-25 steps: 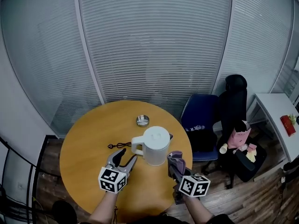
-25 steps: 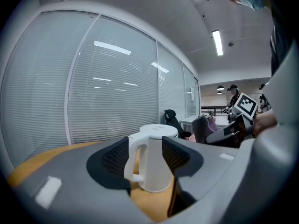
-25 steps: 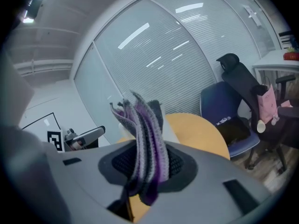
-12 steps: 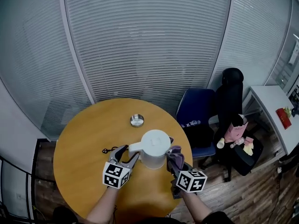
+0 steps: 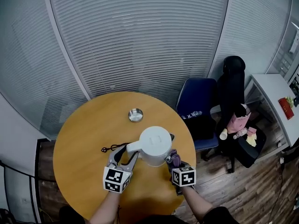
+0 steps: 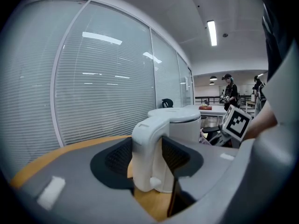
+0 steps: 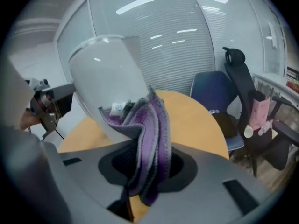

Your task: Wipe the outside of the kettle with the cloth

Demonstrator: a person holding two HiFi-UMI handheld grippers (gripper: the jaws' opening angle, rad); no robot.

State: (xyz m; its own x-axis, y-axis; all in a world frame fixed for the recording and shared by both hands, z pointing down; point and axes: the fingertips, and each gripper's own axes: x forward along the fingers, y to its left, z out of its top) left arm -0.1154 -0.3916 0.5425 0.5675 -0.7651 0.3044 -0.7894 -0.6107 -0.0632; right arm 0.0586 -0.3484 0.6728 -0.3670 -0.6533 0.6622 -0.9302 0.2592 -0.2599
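A white electric kettle (image 5: 155, 146) stands on the round wooden table (image 5: 79, 139), its handle (image 5: 133, 147) pointing left. My left gripper (image 5: 125, 152) reaches that handle; in the left gripper view the handle (image 6: 147, 157) fills the gap between the closing jaws and touches both pads. At the kettle's right side my right gripper (image 5: 174, 160) is shut on a purple and grey cloth (image 7: 149, 139). The cloth's upper fold lies against the kettle's white wall (image 7: 107, 83).
A small metal dish (image 5: 135, 115) sits behind the kettle. A black cable (image 5: 111, 148) lies left of the handle. Past the table's right edge are a blue chair (image 5: 196, 108), a black office chair (image 5: 233, 92) with a pink toy (image 5: 240, 127), and a white desk (image 5: 273, 99).
My left gripper has come forward until the kettle's handle stands between its jaws. My right gripper has sunk lower along the kettle's right side with the cloth.
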